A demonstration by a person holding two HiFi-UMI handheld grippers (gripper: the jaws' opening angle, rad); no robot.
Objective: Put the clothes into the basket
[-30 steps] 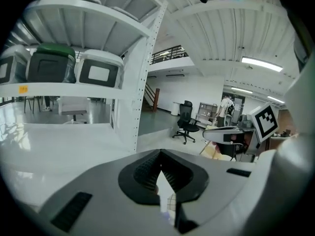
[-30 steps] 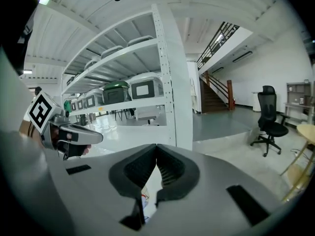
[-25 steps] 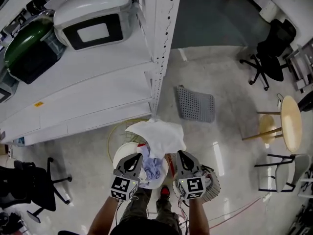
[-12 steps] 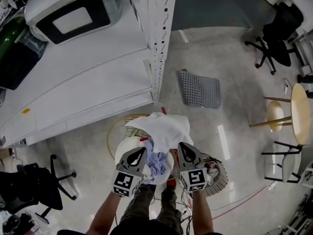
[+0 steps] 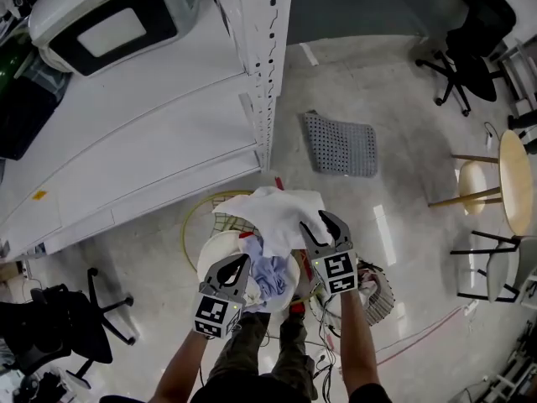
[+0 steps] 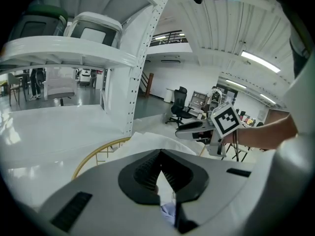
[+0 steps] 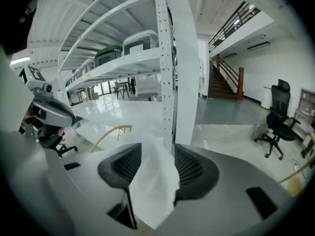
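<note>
A white cloth [image 5: 273, 212] lies spread over a yellow-rimmed wire basket [image 5: 191, 225] on the floor. My right gripper [image 5: 324, 222] is at the cloth's right edge. Its jaws have just been opening and stand apart, with a fold of the white cloth [image 7: 152, 186] hanging loose between them. My left gripper [image 5: 242, 264] is at the cloth's near edge, shut on a thin strip of it [image 6: 160, 178]. A lilac cloth [image 5: 270, 275] lies below in a white round tub [image 5: 211, 252]. The basket's rim [image 6: 98, 151] shows in both gripper views.
A white shelving rack's upright [image 5: 267, 82] stands just beyond the basket, with appliances on its shelf [image 5: 109, 32]. A grey perforated mat [image 5: 340, 145] lies on the floor. A slatted basket [image 5: 379, 296] with clothes is at my right foot. Office chairs [image 5: 457, 65] and stools [image 5: 513, 191] stand at the right.
My right gripper has moved forward to the cloth's right edge and its jaws have parted. The white cloth has sunk lower over the basket. My left gripper has dropped a little.
</note>
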